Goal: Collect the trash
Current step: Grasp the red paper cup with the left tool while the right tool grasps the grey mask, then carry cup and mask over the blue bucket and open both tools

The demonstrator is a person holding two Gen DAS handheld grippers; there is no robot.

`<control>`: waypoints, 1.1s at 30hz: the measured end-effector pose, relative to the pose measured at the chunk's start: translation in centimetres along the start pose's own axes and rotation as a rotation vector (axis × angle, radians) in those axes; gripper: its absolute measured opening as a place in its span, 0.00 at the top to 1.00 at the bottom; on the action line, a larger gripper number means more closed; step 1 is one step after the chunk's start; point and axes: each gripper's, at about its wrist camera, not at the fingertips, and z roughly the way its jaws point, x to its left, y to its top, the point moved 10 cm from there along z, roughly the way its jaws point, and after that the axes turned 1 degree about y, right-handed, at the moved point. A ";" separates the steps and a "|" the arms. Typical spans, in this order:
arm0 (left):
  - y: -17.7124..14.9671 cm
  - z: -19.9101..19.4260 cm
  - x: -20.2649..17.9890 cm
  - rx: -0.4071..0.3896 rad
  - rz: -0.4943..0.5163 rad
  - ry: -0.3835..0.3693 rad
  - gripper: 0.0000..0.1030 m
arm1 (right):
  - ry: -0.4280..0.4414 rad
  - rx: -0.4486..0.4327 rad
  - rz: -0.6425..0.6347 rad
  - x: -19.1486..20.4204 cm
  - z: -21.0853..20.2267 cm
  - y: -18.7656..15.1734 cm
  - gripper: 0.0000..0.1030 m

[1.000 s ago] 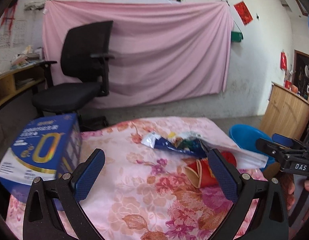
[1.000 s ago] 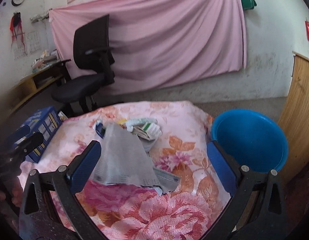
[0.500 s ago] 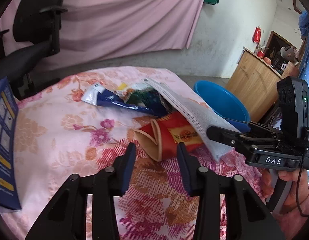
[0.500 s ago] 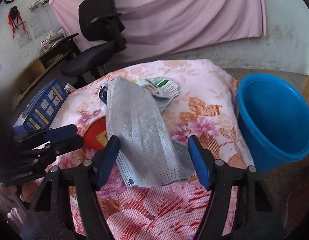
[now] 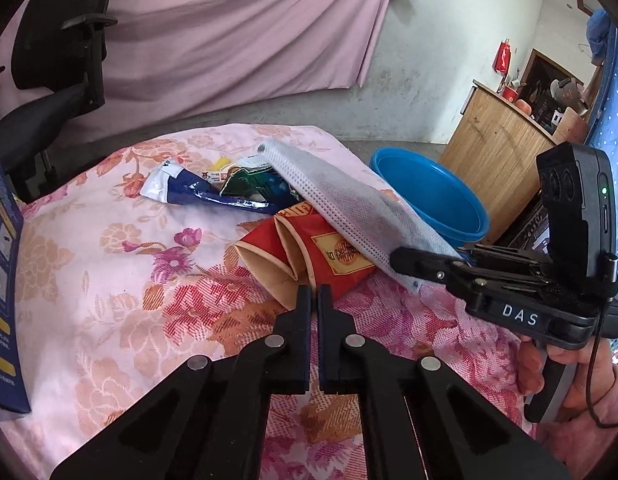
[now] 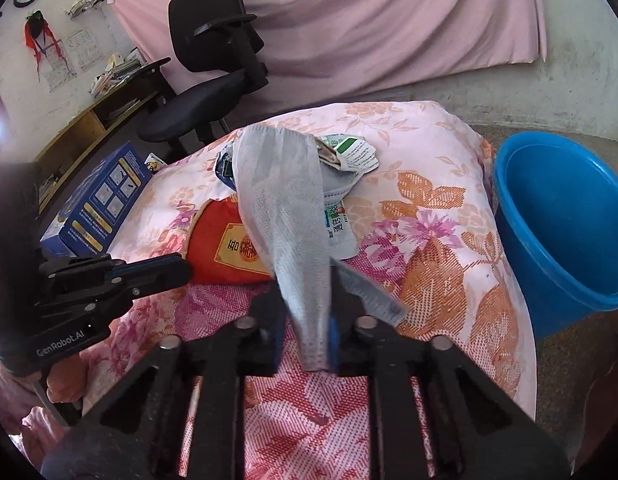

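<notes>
On the floral-covered table (image 6: 441, 216), trash lies heaped: a red paper pouch (image 5: 329, 252), a blue wrapper (image 5: 205, 196) and a green-and-white packet (image 6: 357, 152). Right gripper (image 6: 305, 332) is clamped on the near end of a grey face mask (image 6: 281, 208), which drapes up over the heap. Left gripper (image 5: 314, 300) has its fingers nearly together, nothing visible between them, tips just short of the pouch. Blue basin (image 6: 565, 216) stands off the table's right edge; blue box (image 6: 97, 204) sits at its left.
</notes>
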 end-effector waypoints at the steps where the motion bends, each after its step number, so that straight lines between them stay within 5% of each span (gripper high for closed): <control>1: 0.0 -0.5 -0.1 -0.020 0.013 0.019 0.99 | 0.002 -0.008 -0.003 0.1 -0.2 -0.1 0.65; 11: -0.3 -5.9 0.8 -0.198 0.007 0.137 1.00 | -0.028 -0.222 -0.117 2.3 -4.4 0.8 0.69; 19: 4.1 -9.0 -1.2 -0.406 0.049 0.197 0.99 | -0.090 -0.486 -0.150 2.0 -9.5 2.8 0.69; 26: 9.9 -8.9 -6.0 -0.570 0.139 0.126 0.99 | -0.275 -0.718 -0.198 -1.0 -13.8 5.9 0.69; 33: 14.6 -4.5 -11.3 -0.613 0.235 0.036 0.99 | -0.412 -0.776 -0.127 -7.8 -16.1 6.6 0.69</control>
